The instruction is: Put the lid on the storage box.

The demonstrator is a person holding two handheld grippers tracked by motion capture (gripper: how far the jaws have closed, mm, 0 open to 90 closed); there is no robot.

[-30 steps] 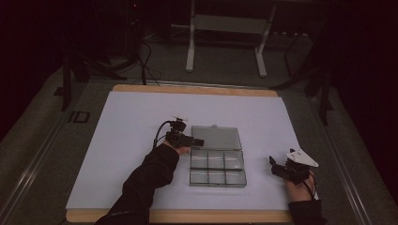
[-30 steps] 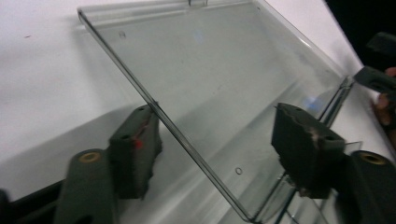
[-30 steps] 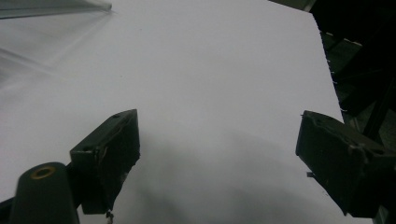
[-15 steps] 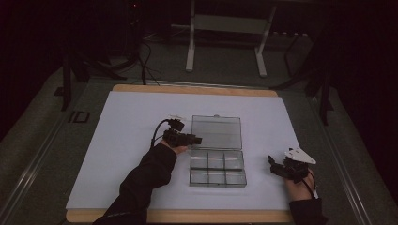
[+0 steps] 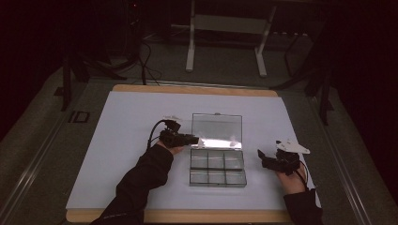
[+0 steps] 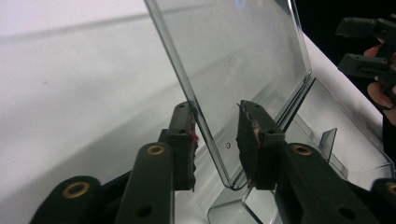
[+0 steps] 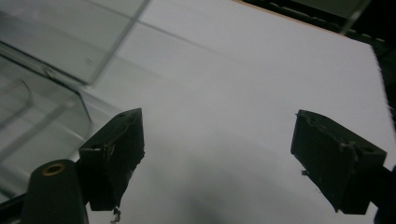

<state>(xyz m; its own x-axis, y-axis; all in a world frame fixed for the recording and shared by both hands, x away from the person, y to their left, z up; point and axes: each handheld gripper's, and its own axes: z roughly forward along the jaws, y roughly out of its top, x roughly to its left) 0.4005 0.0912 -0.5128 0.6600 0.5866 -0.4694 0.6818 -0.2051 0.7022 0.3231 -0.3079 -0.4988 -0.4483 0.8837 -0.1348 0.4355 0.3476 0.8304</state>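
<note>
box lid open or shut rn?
Open. The clear lid stands raised behind the compartment box, its edge between the left gripper jaws.

Our two black grippers, left gripper (image 5: 193,138) trailing a looped black cable, right gripper (image 5: 261,155) topped by a grey three-cornered plate, brass-ringed pivots, our dark sleeves.

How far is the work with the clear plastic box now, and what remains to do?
Done: the clear lid is raised off the compartment box, standing up on its hinge. In hand: the left gripper has its fingers either side of the lid's edge, with a gap showing on one side. The right gripper waits open beside the box. Left: probably laying the lid fully back; the compartments look empty.
</note>
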